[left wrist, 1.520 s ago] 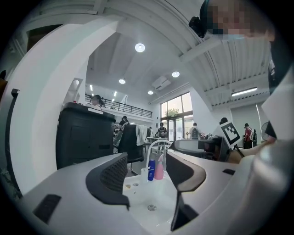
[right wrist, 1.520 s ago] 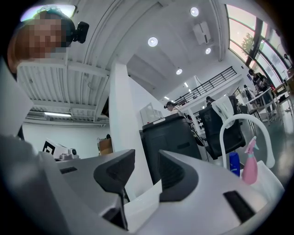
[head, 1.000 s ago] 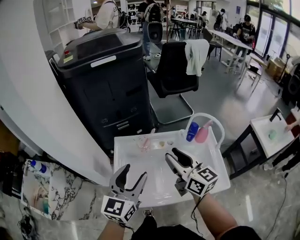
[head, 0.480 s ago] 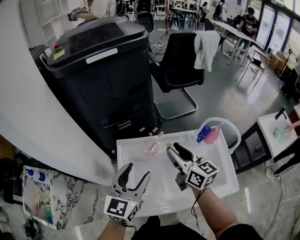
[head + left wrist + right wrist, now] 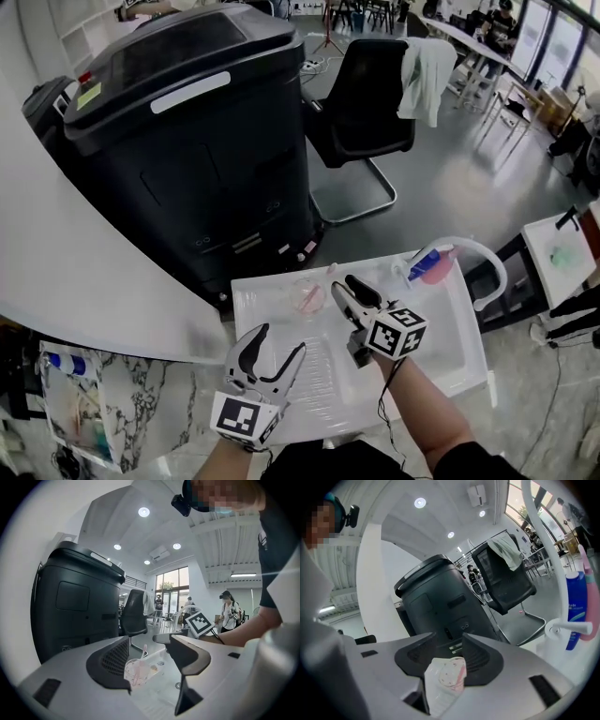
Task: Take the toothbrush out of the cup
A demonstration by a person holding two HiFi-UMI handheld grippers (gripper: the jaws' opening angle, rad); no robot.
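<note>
The main risk is the light, clear cup tipping or skating across the white desk before the toothbrush comes free. Nearest the person, the left hand-held gripper has its jaws spread wide with nothing between them, and it is apart from the cup. If it does not steady the cup, I judge that any pull on the brush will drag the cup along. Further in, the right hand-held gripper has just been opening its jaws, which now gape with nothing pressed between the pads. The cup sits just ahead of the tips, slightly to their left in the head view. With so wide a gap, the jaws could close on the cup's rim instead of the thin pink brush leaning out of it, or a jaw could nudge the cup over on the way in. The bottles by the tap are well apart from this and seem safe. As for pose, the left forearm enters from the bottom edge, its gripper aimed away and only slightly downward. The right arm reaches further over the desk, angled leftward at the cup, with its marker cube facing up.
</note>
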